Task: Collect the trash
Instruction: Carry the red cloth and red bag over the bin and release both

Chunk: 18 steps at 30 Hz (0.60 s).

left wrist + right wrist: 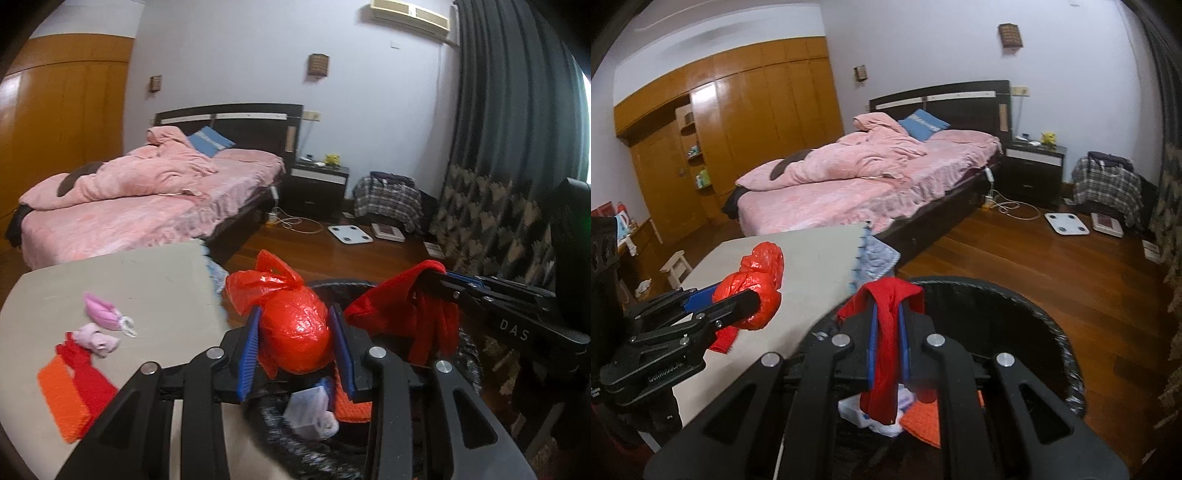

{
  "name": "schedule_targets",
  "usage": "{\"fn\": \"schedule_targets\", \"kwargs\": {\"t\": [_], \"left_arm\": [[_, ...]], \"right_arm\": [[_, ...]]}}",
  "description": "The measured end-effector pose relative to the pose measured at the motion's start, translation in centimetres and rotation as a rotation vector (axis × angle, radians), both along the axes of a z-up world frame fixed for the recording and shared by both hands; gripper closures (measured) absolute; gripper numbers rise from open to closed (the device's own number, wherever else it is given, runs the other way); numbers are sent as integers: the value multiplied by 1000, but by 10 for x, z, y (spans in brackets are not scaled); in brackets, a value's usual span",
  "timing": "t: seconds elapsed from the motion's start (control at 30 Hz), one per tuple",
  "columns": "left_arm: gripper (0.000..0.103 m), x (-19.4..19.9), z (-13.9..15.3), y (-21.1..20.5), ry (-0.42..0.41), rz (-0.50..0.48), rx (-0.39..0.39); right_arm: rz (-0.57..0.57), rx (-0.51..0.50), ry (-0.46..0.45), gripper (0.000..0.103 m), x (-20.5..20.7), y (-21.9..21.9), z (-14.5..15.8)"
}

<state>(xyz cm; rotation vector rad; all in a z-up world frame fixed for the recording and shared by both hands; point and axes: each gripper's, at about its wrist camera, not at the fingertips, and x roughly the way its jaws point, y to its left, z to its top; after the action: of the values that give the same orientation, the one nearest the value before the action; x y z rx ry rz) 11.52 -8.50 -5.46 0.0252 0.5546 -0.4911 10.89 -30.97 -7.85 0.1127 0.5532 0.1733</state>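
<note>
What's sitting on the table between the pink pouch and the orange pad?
In the left wrist view, a small pale pink wad and the top of a red strip lie between the pink pouch and the orange pad on the table.

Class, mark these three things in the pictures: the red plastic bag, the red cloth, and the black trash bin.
red plastic bag (295, 332), left wrist view, on its bulging body.
red cloth (886, 332), right wrist view, on the strip between the fingers.
black trash bin (1034, 299), right wrist view, on its far rim.

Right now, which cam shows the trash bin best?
Right wrist: the trash bin shows most of its black-lined rim and interior. Left wrist sees only slivers of rim behind the left gripper and its red bag.
</note>
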Motion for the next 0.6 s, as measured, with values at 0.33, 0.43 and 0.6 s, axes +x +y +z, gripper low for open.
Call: {"fn": "schedule_targets", "kwargs": {"t": [0.33, 0.43, 0.6], "left_arm": [[66, 4, -12, -33, 12, -62, 8], [67, 7, -15, -38, 18, -69, 12], [58, 10, -20, -42, 33, -92, 16]], "right_arm": [[-57, -3, 17, 94, -6, -21, -11], [-67, -1, 21, 92, -6, -29, -13], [-92, -10, 40, 85, -6, -36, -17]]}}
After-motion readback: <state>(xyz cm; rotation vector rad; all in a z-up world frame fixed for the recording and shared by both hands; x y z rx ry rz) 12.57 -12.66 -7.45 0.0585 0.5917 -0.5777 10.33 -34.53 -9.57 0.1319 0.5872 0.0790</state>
